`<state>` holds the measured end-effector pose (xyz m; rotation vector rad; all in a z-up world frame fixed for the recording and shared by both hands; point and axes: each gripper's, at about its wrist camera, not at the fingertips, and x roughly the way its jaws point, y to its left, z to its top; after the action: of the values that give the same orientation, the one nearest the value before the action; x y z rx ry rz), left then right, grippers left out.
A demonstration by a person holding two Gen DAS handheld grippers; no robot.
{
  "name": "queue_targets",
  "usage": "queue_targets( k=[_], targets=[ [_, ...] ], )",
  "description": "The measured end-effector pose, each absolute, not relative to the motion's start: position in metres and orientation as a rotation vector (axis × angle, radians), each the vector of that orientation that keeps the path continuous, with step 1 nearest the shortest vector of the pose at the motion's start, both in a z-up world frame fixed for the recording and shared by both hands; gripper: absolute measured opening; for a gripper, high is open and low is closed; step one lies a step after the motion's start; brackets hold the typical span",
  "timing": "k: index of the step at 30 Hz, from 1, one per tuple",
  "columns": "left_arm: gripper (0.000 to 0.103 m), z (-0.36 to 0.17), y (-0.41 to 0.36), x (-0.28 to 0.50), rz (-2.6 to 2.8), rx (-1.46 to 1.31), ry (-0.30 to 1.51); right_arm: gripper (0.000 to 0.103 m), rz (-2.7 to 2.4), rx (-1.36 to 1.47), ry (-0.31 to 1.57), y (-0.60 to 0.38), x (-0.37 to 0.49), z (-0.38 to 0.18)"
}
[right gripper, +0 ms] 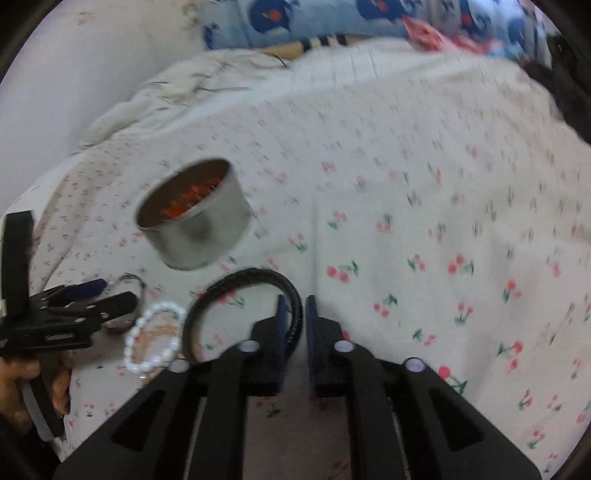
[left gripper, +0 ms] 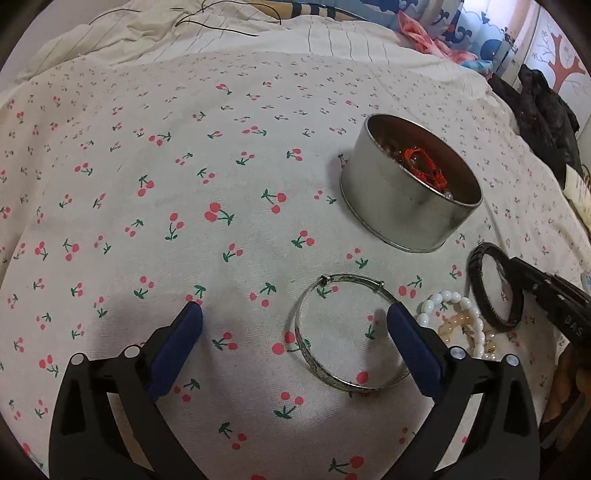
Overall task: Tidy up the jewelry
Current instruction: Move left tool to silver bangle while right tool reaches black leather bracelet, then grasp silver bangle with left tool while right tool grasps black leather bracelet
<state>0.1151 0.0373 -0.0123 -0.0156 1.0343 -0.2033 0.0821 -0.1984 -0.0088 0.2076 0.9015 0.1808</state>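
My left gripper (left gripper: pixel 295 309) hangs open low over the cherry-print bedsheet (left gripper: pixel 184 184). Its right finger (left gripper: pixel 410 343) stands inside a silver bangle (left gripper: pixel 300 347) lying flat, without touching it. My right gripper (right gripper: pixel 295 306) is shut on a black braided bracelet (right gripper: pixel 236 280), which stands tilted up off the sheet; the left wrist view shows that bracelet (left gripper: pixel 476 288) at the right edge. A white bead bracelet (left gripper: pixel 454 299) and a peach bead one (left gripper: pixel 458 323) lie between the bangle and the black bracelet. Behind them a round metal tin (left gripper: pixel 399 206) holds a red cord bracelet (left gripper: pixel 424 166) among other beads.
A crumpled striped sheet (left gripper: pixel 147 37) and a blue patterned pillow (left gripper: pixel 443 22) lie at the back of the bed. Black clothing (left gripper: pixel 546 122) is heaped at the right edge. A hand (right gripper: pixel 22 376) grips the left tool's handle.
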Motion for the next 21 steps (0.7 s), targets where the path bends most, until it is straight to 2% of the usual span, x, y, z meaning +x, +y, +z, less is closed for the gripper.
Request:
queue_targets(
  k=[2,3,4,8,13,14,15,16,17,18,19,21],
  targets=[
    [0.095,-0.013,0.032,0.115,-0.188,0.022,1.035,0.046,0.196,0.189,0.885,-0.195,0.082,-0.006],
    [0.096,-0.014,0.03,0.115,-0.183,0.036,1.033,0.065,0.178,0.159,0.87,-0.191,0.08,-0.004],
    [0.096,-0.014,0.029,0.115,-0.181,0.042,1.029,0.072,0.161,0.138,0.86,-0.189,0.078,-0.003],
    [0.095,-0.01,0.034,0.113,-0.209,0.004,1.009,0.071,0.155,0.148,0.852,-0.193,0.081,-0.002],
    [0.095,-0.006,0.037,0.108,-0.29,-0.038,0.976,0.048,0.151,0.138,0.859,-0.188,0.082,-0.005],
    [0.094,-0.006,0.037,0.107,-0.302,-0.039,0.976,0.045,0.149,0.108,0.869,-0.184,0.083,-0.006],
    [0.089,-0.005,0.037,0.106,-0.317,-0.04,0.974,0.036,0.156,0.087,0.871,-0.181,0.083,-0.008],
    [0.068,-0.004,0.036,0.105,-0.324,-0.041,0.969,0.02,0.161,0.07,0.871,-0.178,0.082,-0.008],
    [0.044,-0.003,0.038,0.105,-0.329,-0.05,0.968,0.015,0.165,0.046,0.869,-0.174,0.082,-0.007],
    [0.037,-0.003,0.039,0.106,-0.33,-0.061,0.968,0.011,0.166,0.036,0.865,-0.173,0.082,-0.007],
    [0.031,-0.004,0.041,0.107,-0.334,-0.07,0.974,0.011,0.167,0.029,0.866,-0.172,0.082,-0.007],
    [0.026,-0.005,0.045,0.108,-0.33,-0.077,0.98,0.011,0.168,0.035,0.881,-0.173,0.083,-0.009]
  ],
)
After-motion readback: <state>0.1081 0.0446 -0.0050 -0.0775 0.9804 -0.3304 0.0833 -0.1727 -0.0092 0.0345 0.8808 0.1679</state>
